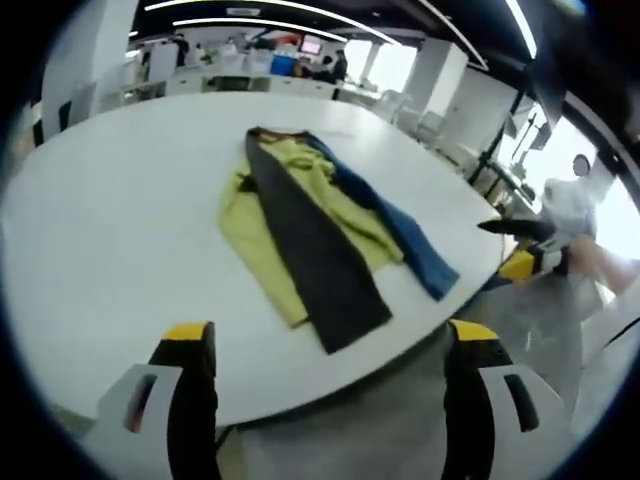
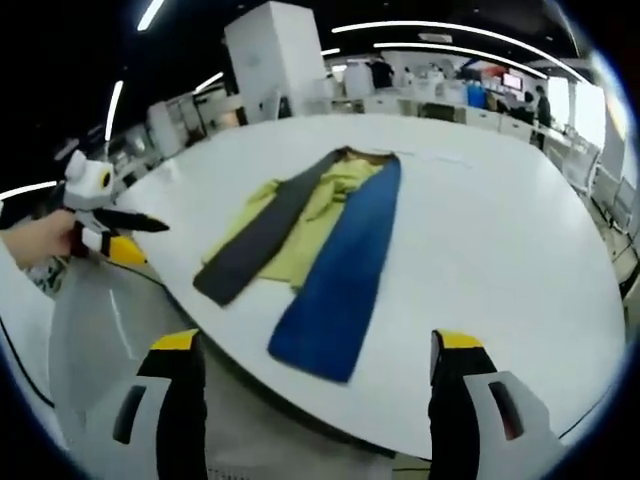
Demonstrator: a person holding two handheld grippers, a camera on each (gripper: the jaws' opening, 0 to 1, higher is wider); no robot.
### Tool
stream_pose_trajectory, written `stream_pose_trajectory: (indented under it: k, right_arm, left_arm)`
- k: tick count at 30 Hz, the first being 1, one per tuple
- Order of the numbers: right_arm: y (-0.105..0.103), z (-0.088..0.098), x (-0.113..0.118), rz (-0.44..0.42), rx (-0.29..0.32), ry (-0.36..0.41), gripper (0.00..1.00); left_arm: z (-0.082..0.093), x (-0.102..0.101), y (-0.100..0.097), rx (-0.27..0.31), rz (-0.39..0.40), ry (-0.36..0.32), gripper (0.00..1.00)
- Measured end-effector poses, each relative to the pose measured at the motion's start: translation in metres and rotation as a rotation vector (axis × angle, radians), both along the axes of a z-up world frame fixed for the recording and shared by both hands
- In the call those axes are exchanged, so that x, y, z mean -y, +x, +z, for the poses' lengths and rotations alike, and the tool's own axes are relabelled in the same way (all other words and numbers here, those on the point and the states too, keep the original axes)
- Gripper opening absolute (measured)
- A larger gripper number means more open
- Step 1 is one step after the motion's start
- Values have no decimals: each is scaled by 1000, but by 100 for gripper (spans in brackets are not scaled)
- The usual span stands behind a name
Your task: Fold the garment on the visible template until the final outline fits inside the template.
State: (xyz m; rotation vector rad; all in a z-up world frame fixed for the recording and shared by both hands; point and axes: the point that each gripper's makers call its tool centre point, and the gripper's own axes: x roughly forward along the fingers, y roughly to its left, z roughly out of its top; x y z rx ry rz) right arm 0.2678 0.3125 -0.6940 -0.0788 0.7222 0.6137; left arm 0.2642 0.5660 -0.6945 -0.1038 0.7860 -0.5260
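Note:
The garment (image 1: 310,230) lies flat on the round white table (image 1: 120,220), stretched away from the near edge. It is yellow-green, with a long dark grey panel (image 1: 315,260) across it and a blue panel (image 1: 405,235) along one side. My left gripper (image 1: 330,400) is open over the near table edge, short of the cloth, with nothing between its yellow-tipped jaws. The right gripper (image 1: 522,240) enters from the right, off the table. In the right gripper view the garment (image 2: 310,240) lies ahead of my open right gripper (image 2: 315,405), and a hand holds the left gripper (image 2: 120,225) at the left.
Bare white table (image 2: 500,250) surrounds the garment on all sides. The table's near edge runs just in front of both grippers, with grey floor (image 2: 110,320) below. Desks, screens and people stand far behind, along with a white pillar (image 2: 275,50).

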Motion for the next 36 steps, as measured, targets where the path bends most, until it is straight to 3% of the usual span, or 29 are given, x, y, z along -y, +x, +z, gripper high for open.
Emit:
stream_pose_trajectory:
  k: [9, 18, 22, 24, 27, 32, 36]
  right_arm:
    - [6, -1, 2, -1, -9, -3, 92]
    - [19, 9, 10, -98, -17, 113, 84]
    - [20, 7, 4, -87, -21, 116, 85]
    - [18, 1, 3, -69, -50, 84, 84]
    - [19, -3, 2, -57, -48, 66, 83]
    - [20, -15, -2, -39, -88, 53, 72]
    - [19, -25, 1, -49, -123, 26, 54]
  left_arm:
    - [3, 0, 6, 9, 6, -4, 91]
    - [6, 1, 12, 10, 7, -20, 90]
    - [6, 0, 17, 12, 7, -21, 90]
    - [3, -1, 14, -17, 12, -28, 89]
    - [5, -1, 17, 0, 15, -36, 89]
    - [3, -2, 18, -5, 22, -41, 88]
    - [0, -1, 17, -26, 22, -43, 87]
